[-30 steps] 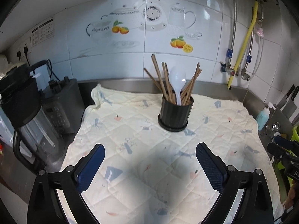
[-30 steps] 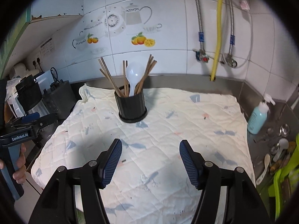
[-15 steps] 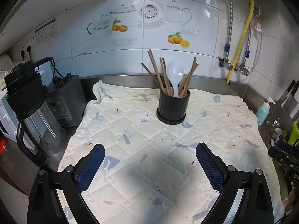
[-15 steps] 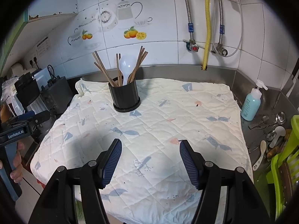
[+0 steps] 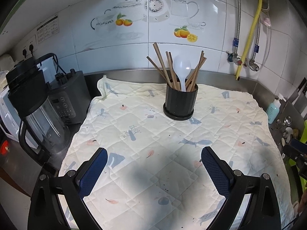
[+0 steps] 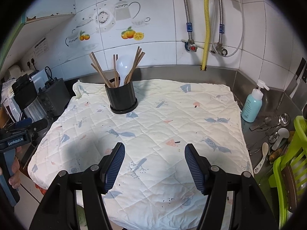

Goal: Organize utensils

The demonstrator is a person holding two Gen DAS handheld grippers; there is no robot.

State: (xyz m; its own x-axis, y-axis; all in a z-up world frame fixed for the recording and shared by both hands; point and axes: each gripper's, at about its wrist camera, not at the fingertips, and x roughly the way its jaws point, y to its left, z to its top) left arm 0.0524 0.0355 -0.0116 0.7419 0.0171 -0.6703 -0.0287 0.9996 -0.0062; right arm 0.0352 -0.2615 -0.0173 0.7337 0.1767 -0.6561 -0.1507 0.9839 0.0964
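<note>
Both grippers have been drawn back from the black utensil holder (image 5: 180,103) over the last second, so that it sits smaller and farther off in each wrist view than before. The left gripper (image 5: 153,164) and the right gripper (image 6: 154,158) are held with fingers spread wide and nothing between them, above the near part of the quilted cloth (image 5: 220,126), well short of the holder. The holder stands upright toward the back of the cloth, with the brown chopsticks (image 5: 167,71) fanned out of it and the white plastic spoon (image 5: 182,67) set bowl-up among them. A blender jug (image 5: 36,113) is seen off the cloth to the holder's left, and a blue soap bottle (image 6: 252,103) with loose spoons (image 6: 278,134) on the steel counter to its right. The task is judged to be finished or nearly so. The chopsticks are likely light, stiff and smooth, best pinched across the upper shaft well above the holder's rim; the spoon is probably light and a little slippery, better taken at the neck below the bowl. The holder could be tipped by any sideways pull.
</note>
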